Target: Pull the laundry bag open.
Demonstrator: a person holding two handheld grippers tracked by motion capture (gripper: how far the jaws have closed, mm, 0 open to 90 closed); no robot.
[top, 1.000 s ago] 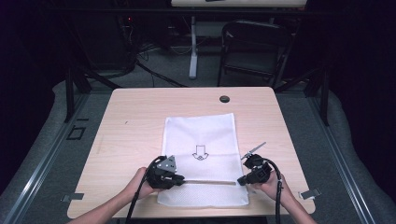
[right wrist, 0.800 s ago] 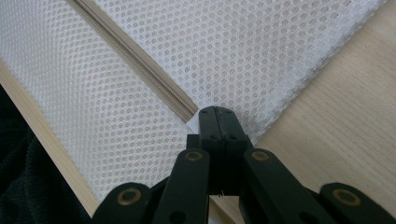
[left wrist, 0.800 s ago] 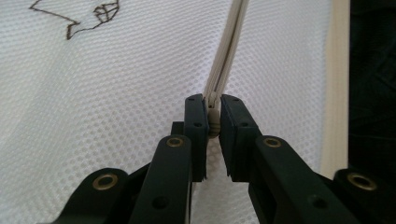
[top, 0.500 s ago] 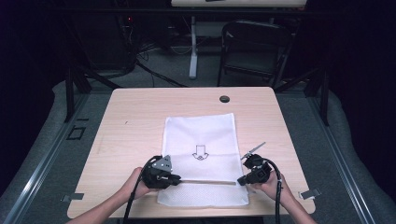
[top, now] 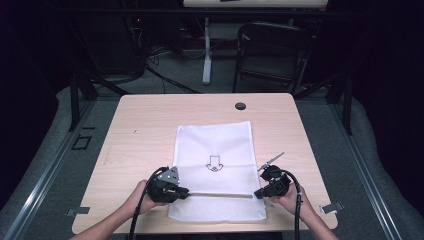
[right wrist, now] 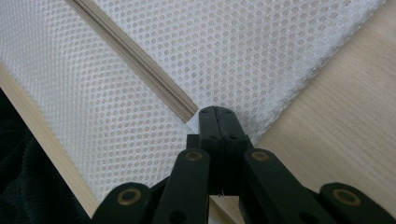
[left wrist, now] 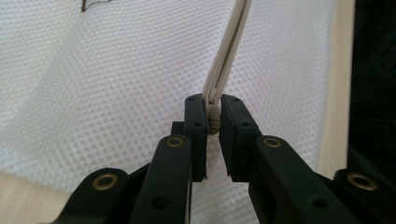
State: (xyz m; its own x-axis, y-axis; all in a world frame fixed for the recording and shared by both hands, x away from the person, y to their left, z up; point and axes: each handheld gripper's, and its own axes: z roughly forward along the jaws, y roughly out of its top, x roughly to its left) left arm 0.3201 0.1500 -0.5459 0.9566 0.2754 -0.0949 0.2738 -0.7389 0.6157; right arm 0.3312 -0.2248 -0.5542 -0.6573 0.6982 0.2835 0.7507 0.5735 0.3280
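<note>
A white mesh bag (top: 215, 145) lies flat on the wooden table (top: 150, 130), with a beige zipper (top: 220, 194) running across its near end. My left gripper (top: 186, 192) sits at the zipper's left end. In the left gripper view it (left wrist: 213, 116) is shut on the zipper pull (left wrist: 213, 122), and the zipper tape (left wrist: 229, 51) runs away from the jaws. My right gripper (top: 257, 194) is at the zipper's right end. In the right gripper view it (right wrist: 216, 114) is shut on the bag's edge (right wrist: 194, 122), right where the zipper (right wrist: 140, 60) ends.
A black arrow (top: 214, 163) is printed on the middle of the bag. A black grommet (top: 240, 106) sits in the table near its far edge. A folding chair (top: 272, 50) and cables stand behind the table. The near table edge (right wrist: 42, 140) runs close to both hands.
My left gripper has slid a little to the left along the zipper line. The right gripper has stayed where it was.
</note>
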